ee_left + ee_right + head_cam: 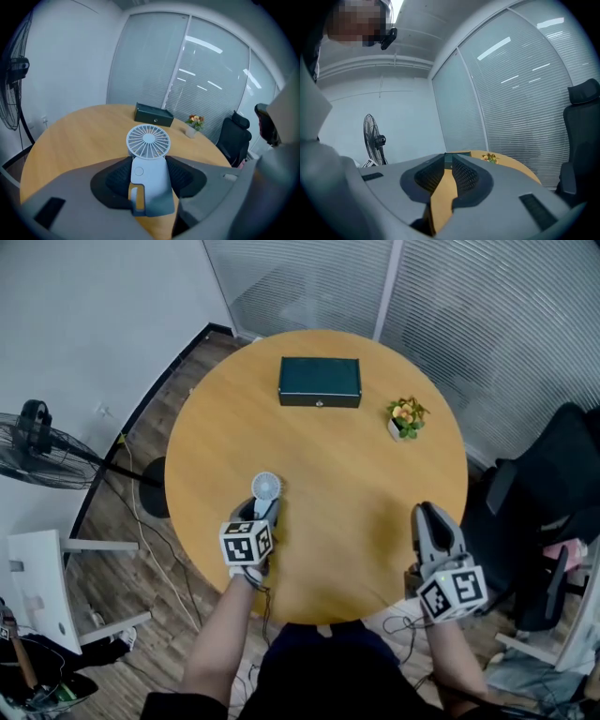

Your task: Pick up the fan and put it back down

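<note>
A small pale-blue handheld fan [266, 487] is at the front left of the round wooden table [375, 493]. My left gripper [265, 508] is shut on its handle. In the left gripper view the round grille of the fan [148, 140] stands beyond the fingertips, and both black pads [117, 176] press the sides of the handle; the left gripper [148, 165] seems to hold it just above the tabletop. My right gripper [429, 515] hovers at the table's front right edge. In the right gripper view the right gripper [448, 164] has a narrow gap with nothing in it.
A dark green box [320, 382] lies at the far side of the table, with a small potted plant [406, 416] to its right. A floor fan [37, 446] and a white stand [42, 587] are on the left. A black office chair [553, 493] is on the right.
</note>
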Demonstrator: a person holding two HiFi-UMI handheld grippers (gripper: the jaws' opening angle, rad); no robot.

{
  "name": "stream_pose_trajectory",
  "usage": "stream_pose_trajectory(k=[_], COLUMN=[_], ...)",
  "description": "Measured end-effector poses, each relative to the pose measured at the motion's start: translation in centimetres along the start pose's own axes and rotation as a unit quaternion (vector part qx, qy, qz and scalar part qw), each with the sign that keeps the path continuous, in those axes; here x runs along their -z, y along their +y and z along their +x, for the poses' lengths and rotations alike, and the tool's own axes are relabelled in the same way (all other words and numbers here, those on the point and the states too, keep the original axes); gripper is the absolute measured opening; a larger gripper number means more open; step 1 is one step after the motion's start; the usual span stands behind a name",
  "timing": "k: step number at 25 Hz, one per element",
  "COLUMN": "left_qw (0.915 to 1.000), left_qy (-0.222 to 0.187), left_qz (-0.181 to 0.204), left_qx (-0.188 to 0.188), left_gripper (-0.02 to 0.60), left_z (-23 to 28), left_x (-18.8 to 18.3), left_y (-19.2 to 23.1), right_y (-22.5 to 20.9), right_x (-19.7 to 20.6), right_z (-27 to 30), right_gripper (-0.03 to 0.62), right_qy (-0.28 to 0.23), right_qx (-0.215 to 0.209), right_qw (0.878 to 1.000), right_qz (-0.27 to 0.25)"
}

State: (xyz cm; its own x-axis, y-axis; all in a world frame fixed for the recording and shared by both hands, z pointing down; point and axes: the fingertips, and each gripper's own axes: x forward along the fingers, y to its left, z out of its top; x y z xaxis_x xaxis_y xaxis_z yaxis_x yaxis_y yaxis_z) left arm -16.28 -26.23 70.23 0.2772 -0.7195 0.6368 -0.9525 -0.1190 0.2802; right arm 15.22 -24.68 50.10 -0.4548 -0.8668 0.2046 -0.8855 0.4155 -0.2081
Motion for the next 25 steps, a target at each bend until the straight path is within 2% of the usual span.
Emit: stream_pose_trajectory(k=[7,15,25], left_qw=[0.9947,0.9748,0.9521], left_qy=[-0.085,-0.177,-0.255], left_qz=[-0.034,-0.076,-0.061], left_qx=[0.046,0.113,0.158], left_gripper=[0.216,0.216,0.216], left_z=[-6.4,-13.9,-21.2], left_x=[-4.3,-8.6,-13.9], left_y=[-1.7,-4.0,-7.2], right_y=[3.0,6.3,9.3], right_x=[-1.5,-3.2,-7.8], right_z=[-0.7,-1.8,-2.8], right_gripper=[0.052,0.054,0.052], right_qy=[-0.015,-0.023,-0.067], right_qx=[-0.020,-0.039,-0.064], right_qw=[1.000,0.998,0.994], right_qz=[-0.011,-0.037,-0.058])
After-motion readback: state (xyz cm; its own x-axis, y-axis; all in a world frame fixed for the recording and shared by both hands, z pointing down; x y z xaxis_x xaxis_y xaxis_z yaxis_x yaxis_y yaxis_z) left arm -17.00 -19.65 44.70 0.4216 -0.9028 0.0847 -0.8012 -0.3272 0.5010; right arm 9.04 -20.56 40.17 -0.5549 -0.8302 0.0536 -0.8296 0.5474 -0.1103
